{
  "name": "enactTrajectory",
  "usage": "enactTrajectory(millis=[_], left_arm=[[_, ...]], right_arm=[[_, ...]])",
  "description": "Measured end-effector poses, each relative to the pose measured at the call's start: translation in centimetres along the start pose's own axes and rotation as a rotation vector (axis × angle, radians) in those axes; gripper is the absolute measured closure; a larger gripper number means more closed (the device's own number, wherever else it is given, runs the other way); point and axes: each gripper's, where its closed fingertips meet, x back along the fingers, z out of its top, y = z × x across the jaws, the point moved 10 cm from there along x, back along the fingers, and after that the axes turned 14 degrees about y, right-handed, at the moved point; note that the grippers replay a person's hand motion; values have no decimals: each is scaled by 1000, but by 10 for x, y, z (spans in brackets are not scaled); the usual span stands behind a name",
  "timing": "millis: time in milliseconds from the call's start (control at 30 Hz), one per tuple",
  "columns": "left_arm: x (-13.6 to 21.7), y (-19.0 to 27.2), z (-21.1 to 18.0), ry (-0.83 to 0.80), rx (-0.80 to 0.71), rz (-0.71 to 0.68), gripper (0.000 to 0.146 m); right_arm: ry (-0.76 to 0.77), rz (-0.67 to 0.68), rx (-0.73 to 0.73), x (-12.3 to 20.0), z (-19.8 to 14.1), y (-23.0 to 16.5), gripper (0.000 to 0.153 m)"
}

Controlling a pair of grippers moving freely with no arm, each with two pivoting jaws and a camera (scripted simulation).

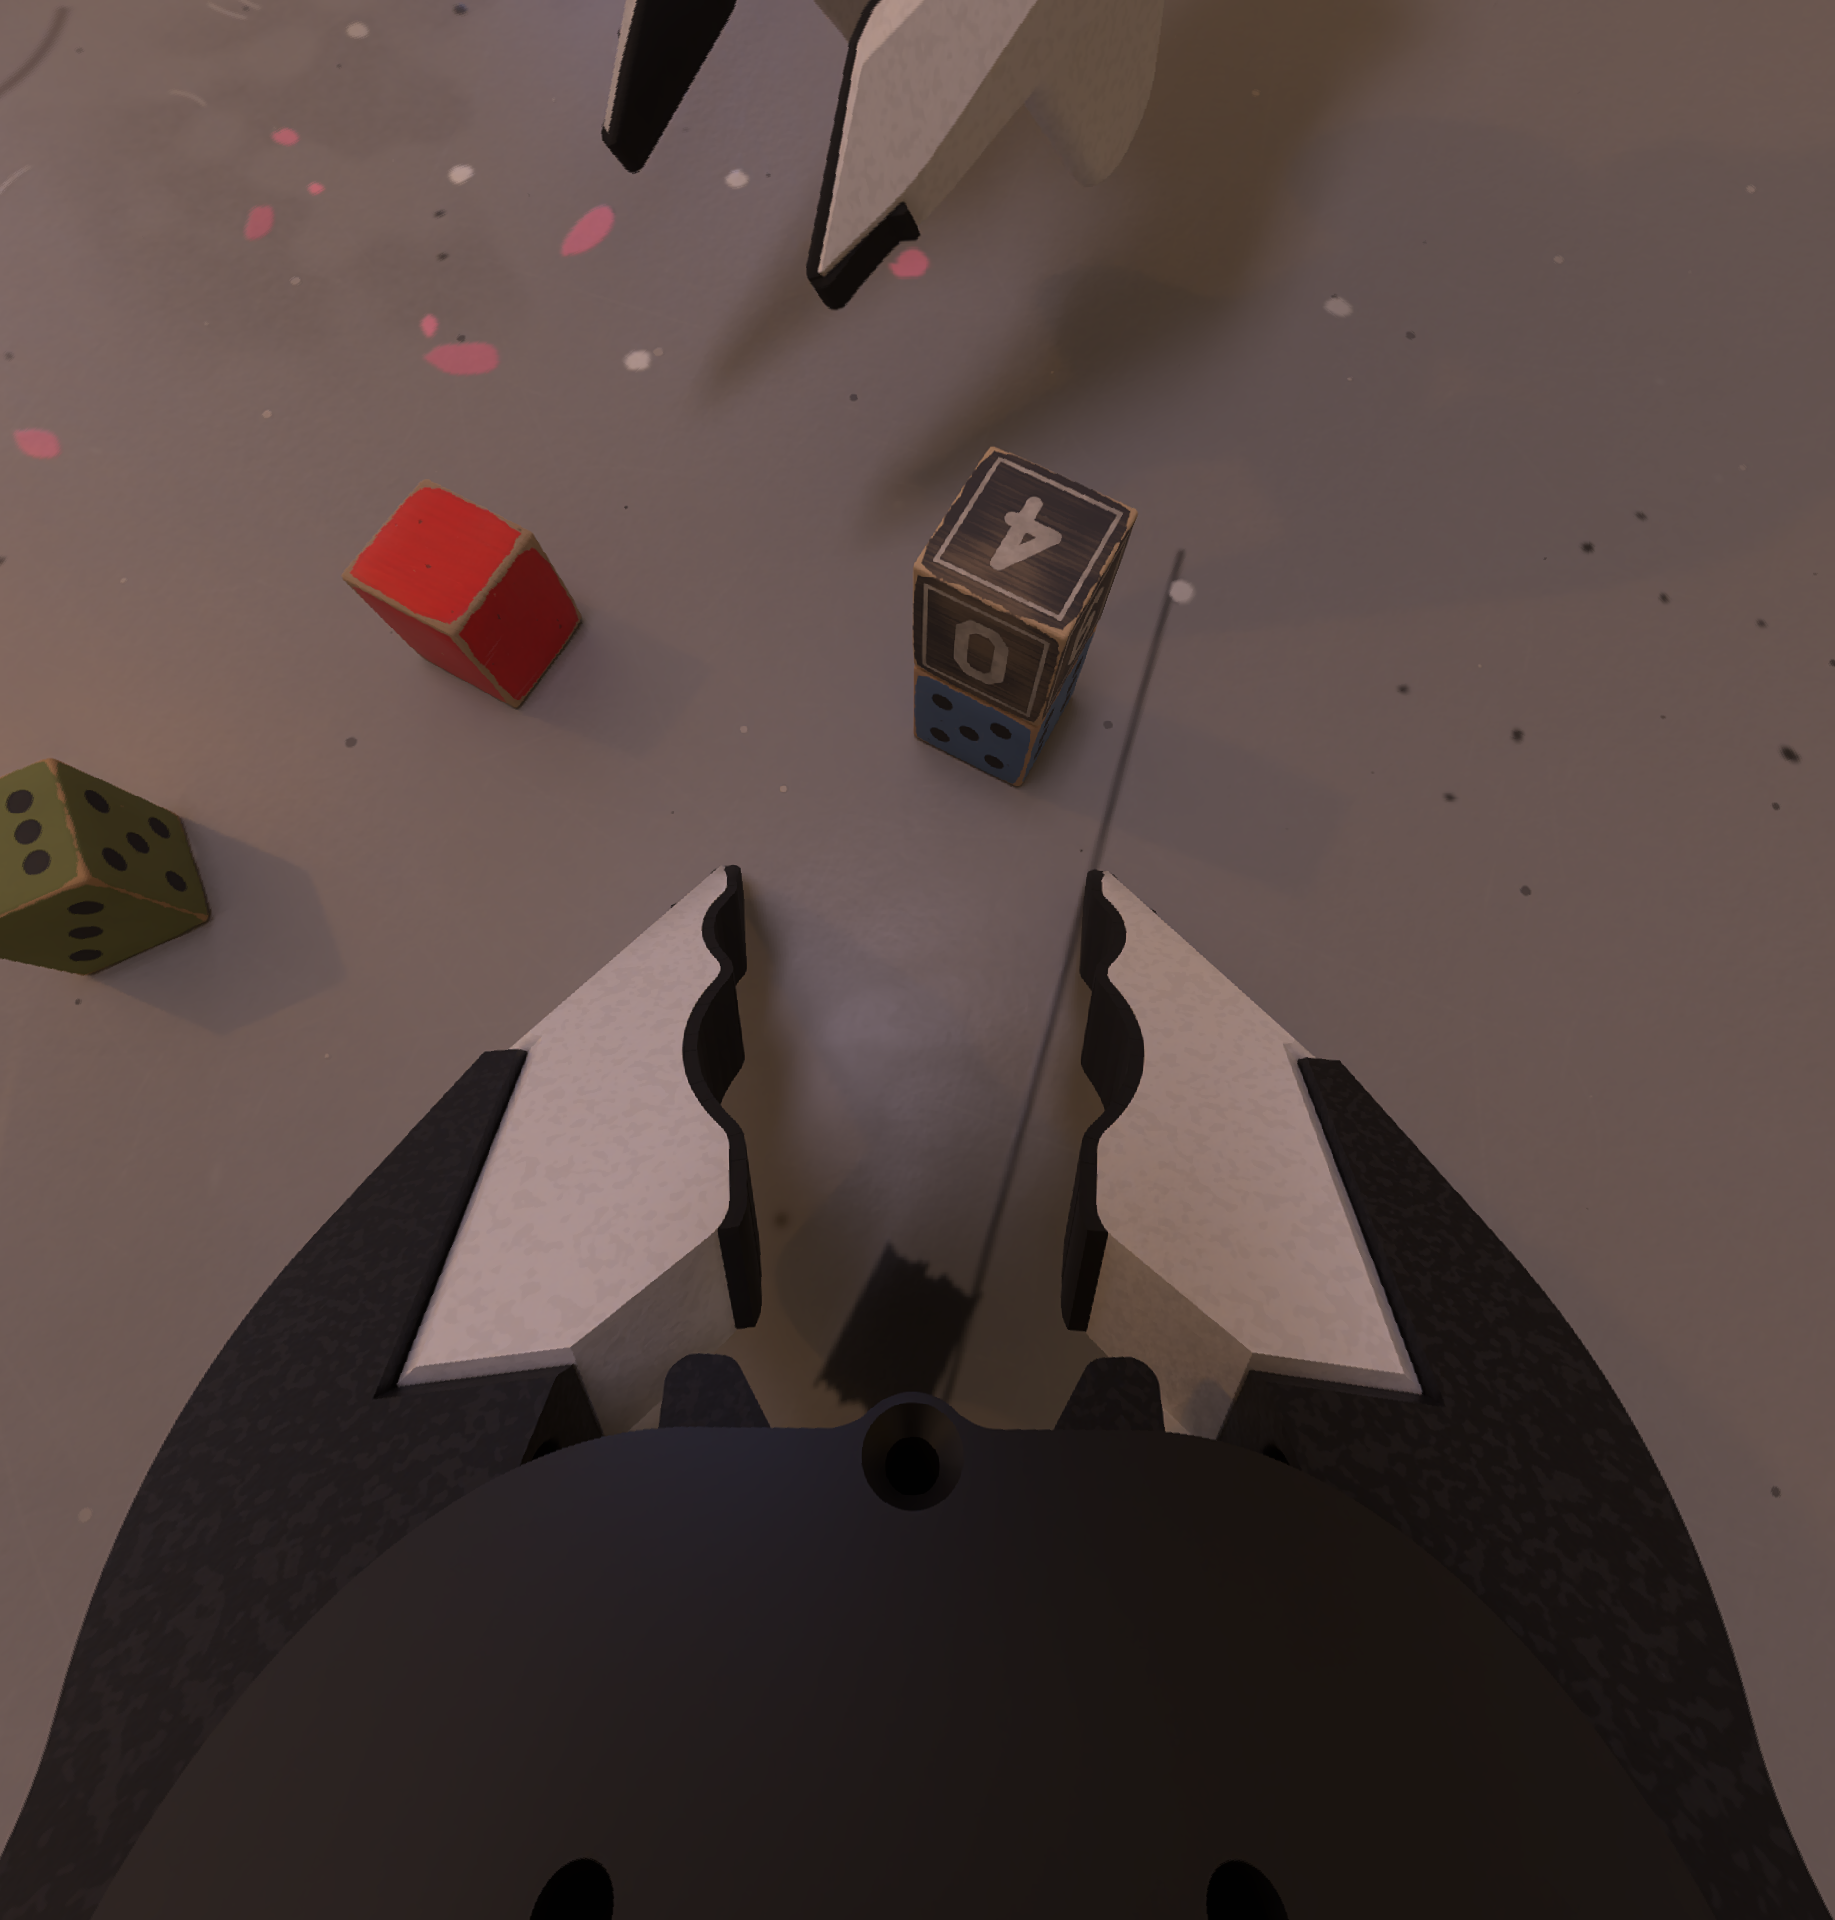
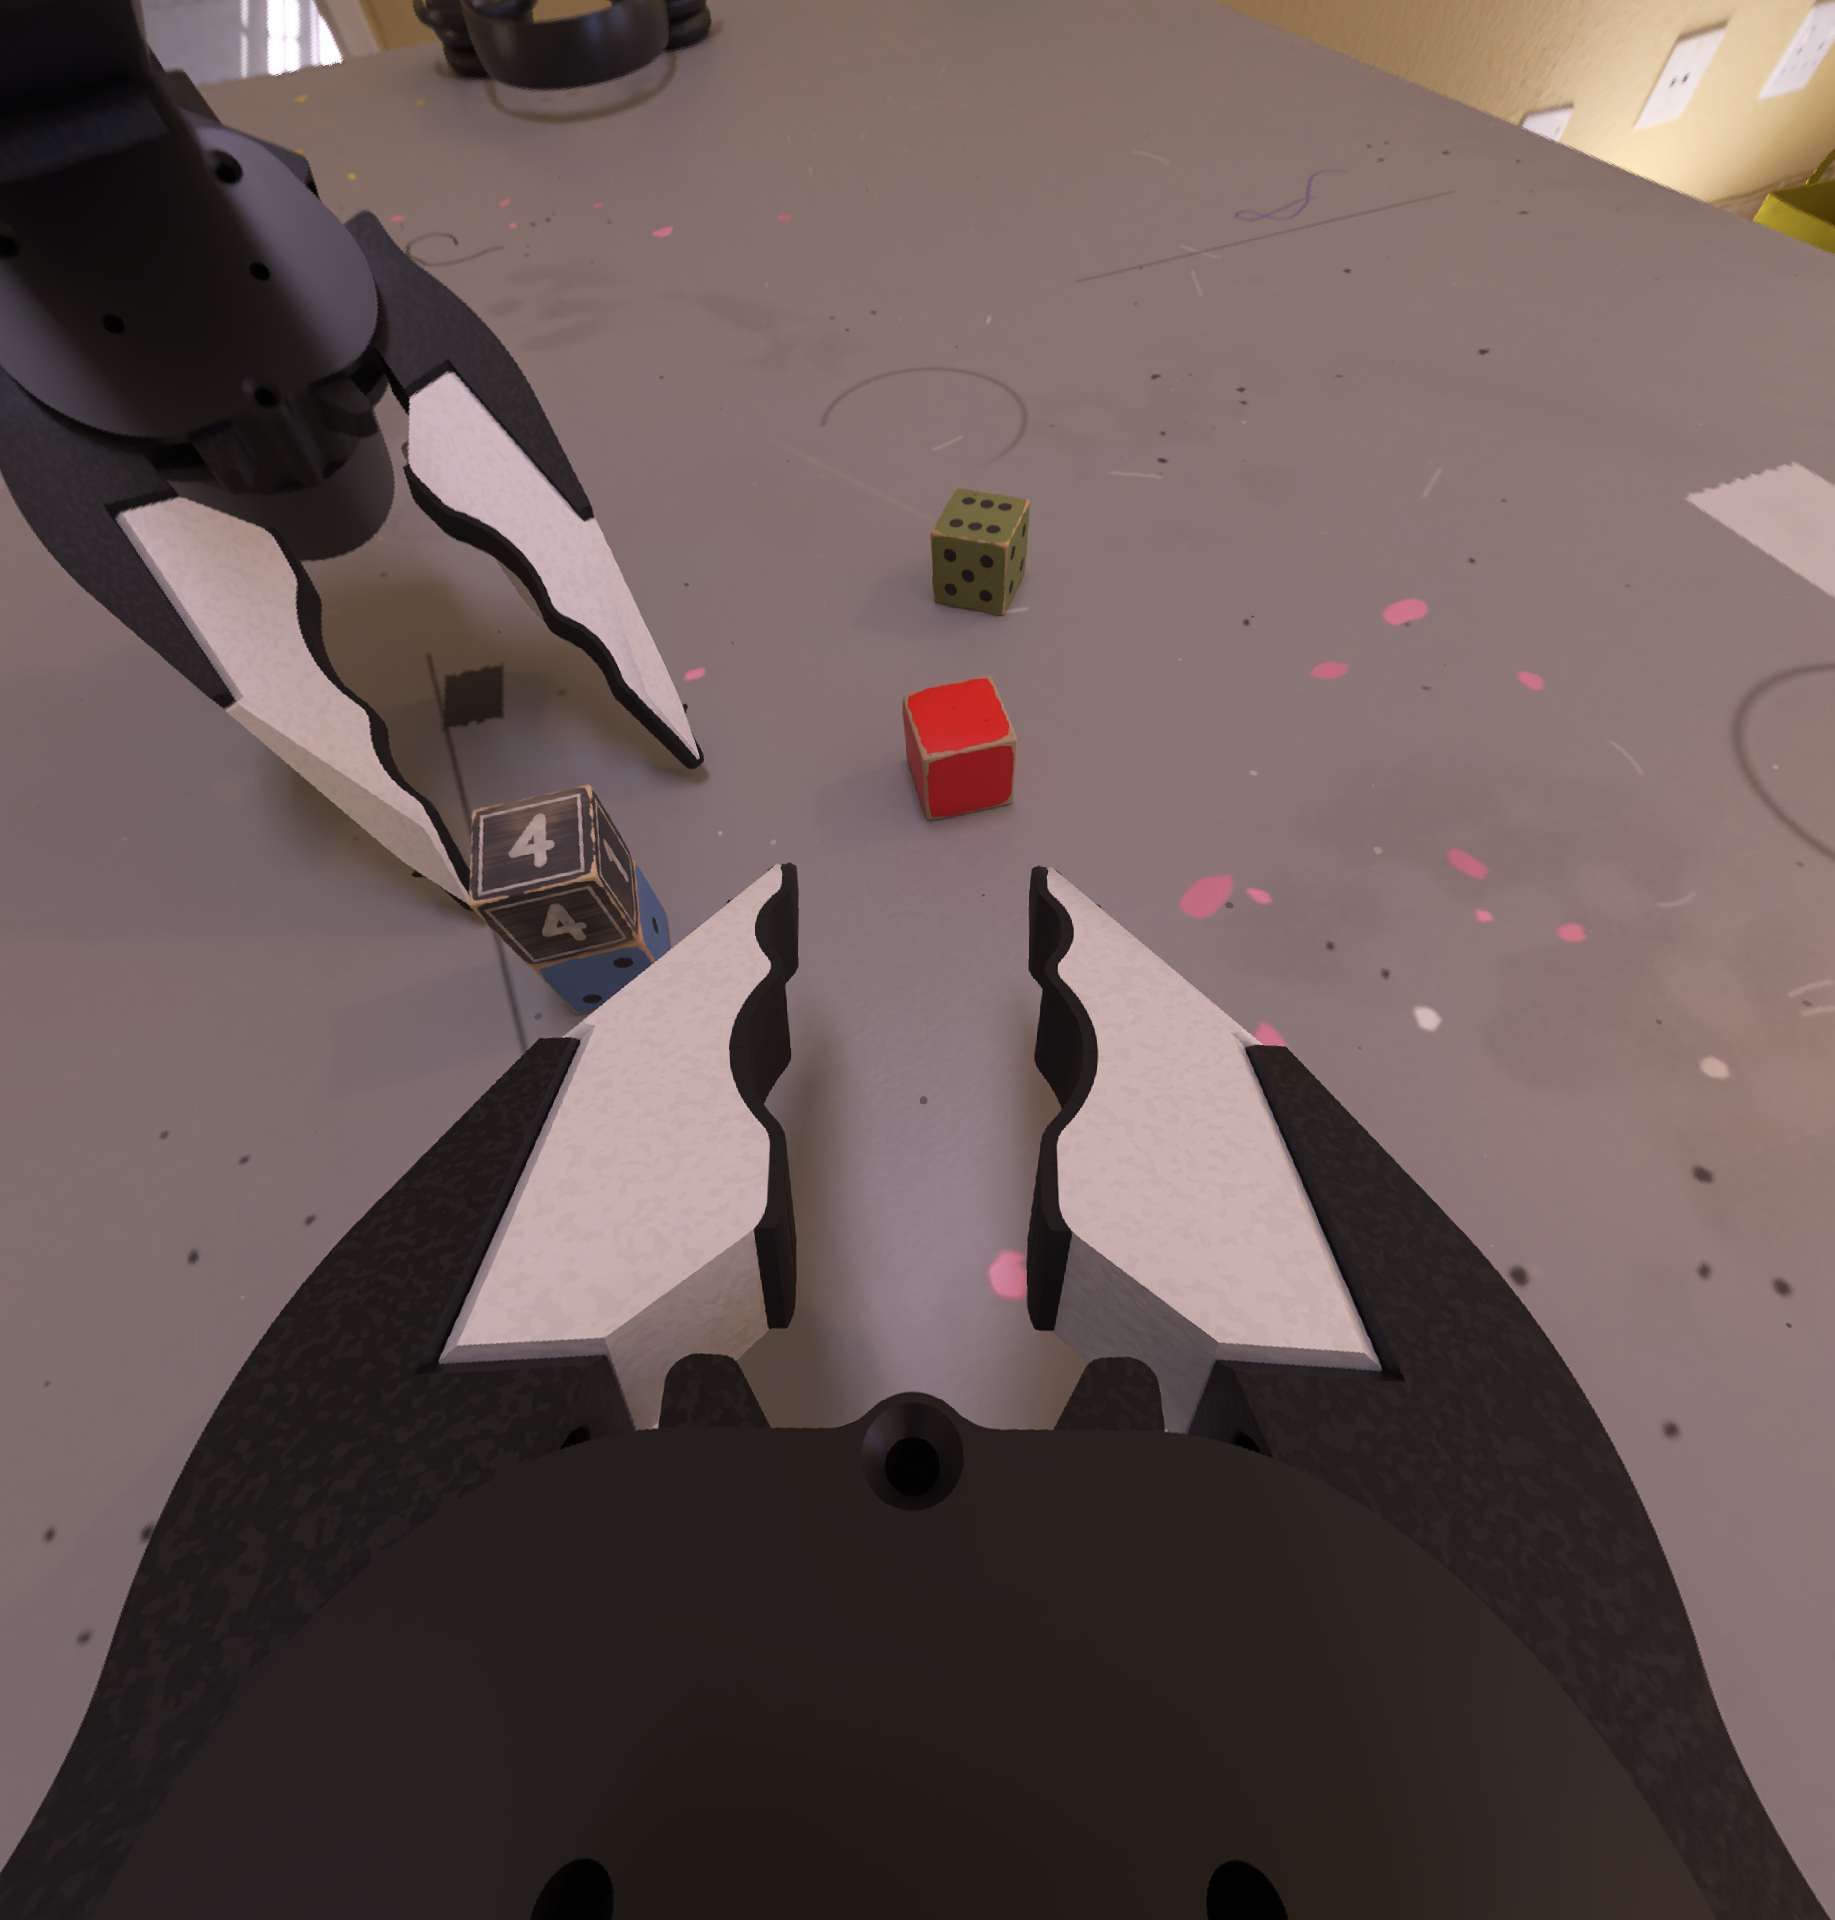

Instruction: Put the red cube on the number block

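The red cube [image 2: 960, 748] lies on the grey table a short way ahead of my right gripper [image 2: 913, 873], which is open and empty. The dark number block [image 2: 549, 873] stands on a blue die [image 2: 606, 971], left of the right gripper's left finger. My left gripper [image 1: 913, 878] is open and empty, above the table. The number block [image 1: 1017, 582] stands ahead of it, slightly right, and the red cube [image 1: 463, 592] ahead left. In the right wrist view the left gripper [image 2: 575, 816] shows with one fingertip [image 2: 445, 862] close beside the block. The right gripper [image 1: 757, 197] shows in the left wrist view.
A green die [image 2: 980, 549] lies beyond the red cube; it also shows in the left wrist view [image 1: 71, 868]. Black gear [image 2: 570, 42] sits at the table's far edge. A white tape strip [image 2: 1796, 530] lies at the right, near the table edge.
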Motion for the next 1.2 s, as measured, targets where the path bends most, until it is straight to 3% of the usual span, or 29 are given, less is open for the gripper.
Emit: enactTrajectory(millis=[267,500,633,1000,1200], left_arm=[[0,0,0,0,2,3,81],[-1,0,1,1,3,4,81],[-1,0,0,2,4,3,81],[-4,2,2,2,3,6,81],[-4,2,2,2,3,5,81]], right_arm=[[-13,79,55,-13,-4,8,102],[41,162,-75,-19,1,29,102],[14,153,-39,-32,3,35,104],[-57,149,50,-59,5,39,84],[-131,191,95,-67,2,35,95]])
